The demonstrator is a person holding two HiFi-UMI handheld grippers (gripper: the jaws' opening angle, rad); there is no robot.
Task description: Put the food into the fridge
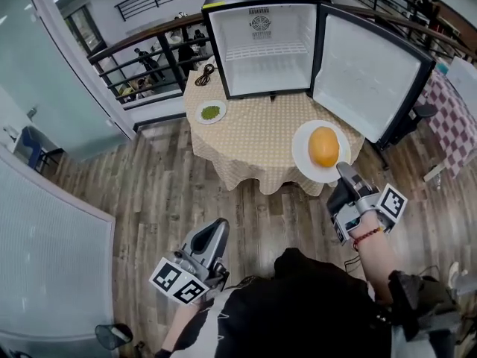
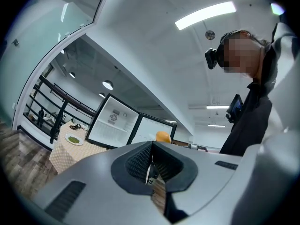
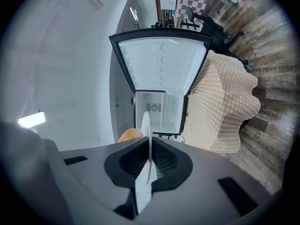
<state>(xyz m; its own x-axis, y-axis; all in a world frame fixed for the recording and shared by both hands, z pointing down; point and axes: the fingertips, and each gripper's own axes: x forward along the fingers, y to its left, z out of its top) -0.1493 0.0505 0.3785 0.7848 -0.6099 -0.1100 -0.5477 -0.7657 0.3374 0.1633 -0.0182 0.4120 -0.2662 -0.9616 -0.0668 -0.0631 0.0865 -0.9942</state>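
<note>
A small black fridge (image 1: 262, 43) stands open on a round table with a checked cloth (image 1: 253, 144), its door (image 1: 367, 77) swung to the right. My right gripper (image 1: 344, 171) is shut on the rim of a white plate (image 1: 305, 155) that carries a round orange food item (image 1: 323, 146), held at the table's near right edge. In the right gripper view the plate (image 3: 146, 125) runs edge-on between the pads, the orange food (image 3: 130, 135) to its left. A small plate of green food (image 1: 212, 112) lies on the table's left. My left gripper (image 1: 215, 236) hangs low over the floor, shut and empty.
A coiled cable (image 1: 204, 74) lies on the table beside the fridge. A dark railing (image 1: 141, 47) runs behind the table. An office chair (image 1: 417, 114) and a checked-cloth table (image 1: 451, 110) stand at the right. Wood floor (image 1: 164, 200) lies between me and the table.
</note>
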